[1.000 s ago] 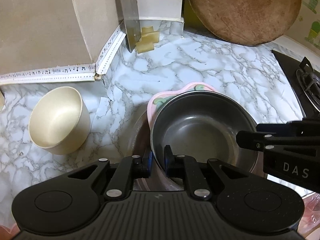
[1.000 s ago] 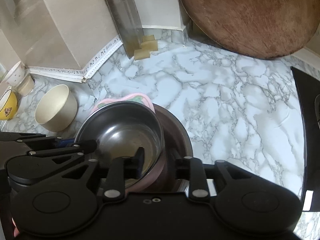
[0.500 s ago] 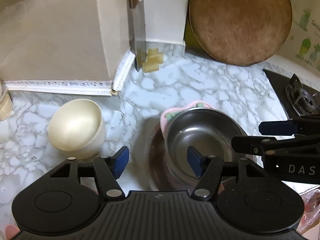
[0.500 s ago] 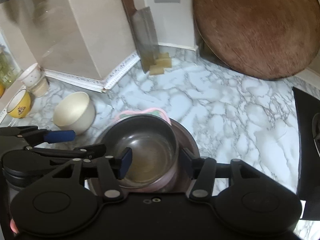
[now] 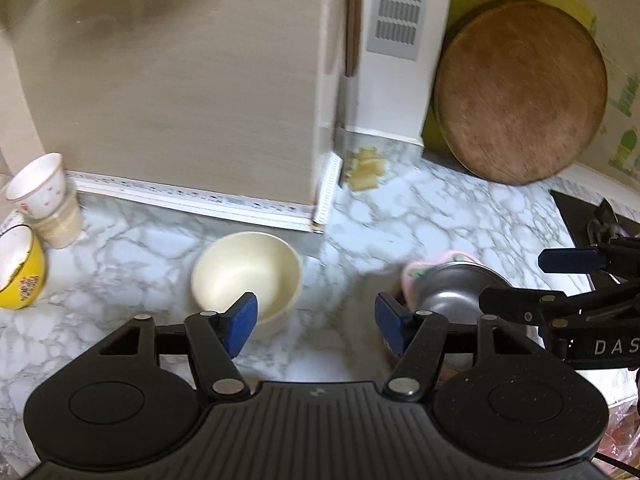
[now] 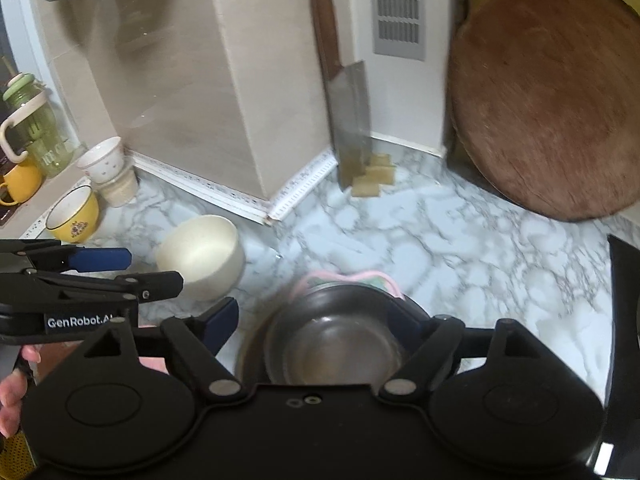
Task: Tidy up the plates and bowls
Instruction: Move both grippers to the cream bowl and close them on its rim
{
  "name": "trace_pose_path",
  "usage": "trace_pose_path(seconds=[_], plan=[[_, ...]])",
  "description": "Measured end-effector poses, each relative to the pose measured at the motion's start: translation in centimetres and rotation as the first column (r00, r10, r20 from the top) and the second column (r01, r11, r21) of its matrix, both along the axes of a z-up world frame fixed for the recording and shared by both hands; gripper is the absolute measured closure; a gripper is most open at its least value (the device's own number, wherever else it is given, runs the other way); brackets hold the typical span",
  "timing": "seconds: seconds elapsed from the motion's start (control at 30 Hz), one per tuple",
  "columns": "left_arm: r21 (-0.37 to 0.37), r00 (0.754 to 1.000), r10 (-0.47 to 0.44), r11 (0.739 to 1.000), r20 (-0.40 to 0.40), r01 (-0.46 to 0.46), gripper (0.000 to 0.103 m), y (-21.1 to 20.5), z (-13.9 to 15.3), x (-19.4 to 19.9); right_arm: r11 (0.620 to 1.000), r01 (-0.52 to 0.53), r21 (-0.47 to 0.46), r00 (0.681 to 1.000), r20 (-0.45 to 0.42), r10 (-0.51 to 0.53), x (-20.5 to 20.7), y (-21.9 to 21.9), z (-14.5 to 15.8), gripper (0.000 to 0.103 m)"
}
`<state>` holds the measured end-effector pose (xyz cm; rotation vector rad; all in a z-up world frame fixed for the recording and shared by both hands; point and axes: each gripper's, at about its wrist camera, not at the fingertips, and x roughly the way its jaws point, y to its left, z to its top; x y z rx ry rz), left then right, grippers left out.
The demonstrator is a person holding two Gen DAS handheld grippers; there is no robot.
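Observation:
A steel bowl (image 6: 332, 340) rests nested on a pink plate (image 6: 344, 276), which lies in a wider dark steel dish (image 6: 248, 354) on the marble counter. My right gripper (image 6: 312, 320) hovers above this stack, jaws opening, and the pads touch nothing. To its left, my left gripper (image 5: 316, 322) is above bare counter with jaws opening and nothing between them. A cream bowl (image 5: 246, 276) stands just beyond its left pad. The steel bowl (image 5: 460, 284) and pink plate (image 5: 414, 274) lie past its right pad. Each gripper shows in the other's view: left gripper (image 6: 132, 270), right gripper (image 5: 532, 282).
At the far left stand a yellow bowl (image 6: 74, 212), stacked white cups (image 6: 104, 160), a green jar (image 6: 32, 120) and a yellow mug (image 6: 20, 180). A cleaver (image 6: 350, 120) and a round wooden board (image 6: 548, 100) lean on the back wall. A black stove (image 6: 624, 300) borders the right.
Both grippers let go of the steel bowl's rim, opened wide and lifted back from the stack. The left one swung left, bringing the cream bowl toward its middle. The bowl stayed put.

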<state>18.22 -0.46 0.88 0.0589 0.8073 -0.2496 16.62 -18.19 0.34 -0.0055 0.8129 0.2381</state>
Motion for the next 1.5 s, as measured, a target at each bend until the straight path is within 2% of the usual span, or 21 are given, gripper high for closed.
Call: trace_pose_path(seconds=[0.03,0.07,0.47,0.77,1.03,1.2,1.33,1.43,1.5], plan=[[-0.002,1.000,0.009,1.000,0.009,-0.009,0.028,0.5,0.1,0.1,1.000,-0.007,-0.001,1.000,0.002,0.007,0.2,0.4,0.0,0.019],[-0.004,1.000,0.019,1.000,0.017,-0.019,0.025,0.9,0.2,0.1,1.000,-0.012,0.000,1.000,0.004,0.012,0.3,0.8,0.1,0.019],[0.000,0.995,0.097,0.995,0.007,-0.098,0.025,4.9,-0.4,2.1,0.997,-0.070,0.024,0.997,-0.023,0.070,3.0,5.6,-0.6,0.008],[0.008,0.980,0.187,0.982,-0.070,-0.187,0.025,8.0,-3.1,5.8,0.997,-0.074,0.036,0.995,-0.064,0.076,6.1,8.4,-2.1,0.008],[0.028,0.969,0.213,0.977,-0.123,-0.211,0.025,8.9,-5.7,9.1,0.999,-0.035,0.041,0.991,-0.125,0.040,9.9,10.0,-4.3,0.014],[0.037,0.966,0.215,0.977,-0.142,-0.211,0.025,8.7,-6.9,10.6,1.000,-0.006,0.025,0.985,-0.173,0.010,11.9,10.5,-5.9,0.025],[0.054,0.962,0.224,0.974,-0.157,-0.219,0.025,8.4,-8.0,11.5,1.000,-0.005,0.002,0.981,-0.192,0.005,12.9,11.1,-7.1,0.028],[0.048,0.957,0.228,0.974,-0.179,-0.223,0.026,8.6,-8.8,12.0,1.000,-0.006,-0.005,0.977,-0.211,0.005,13.4,11.4,-7.9,0.034],[0.051,0.956,0.230,0.973,-0.181,-0.224,0.027,8.6,-9.1,12.2,1.000,-0.013,-0.010,0.975,-0.221,0.010,13.6,11.7,-8.2,0.042]])
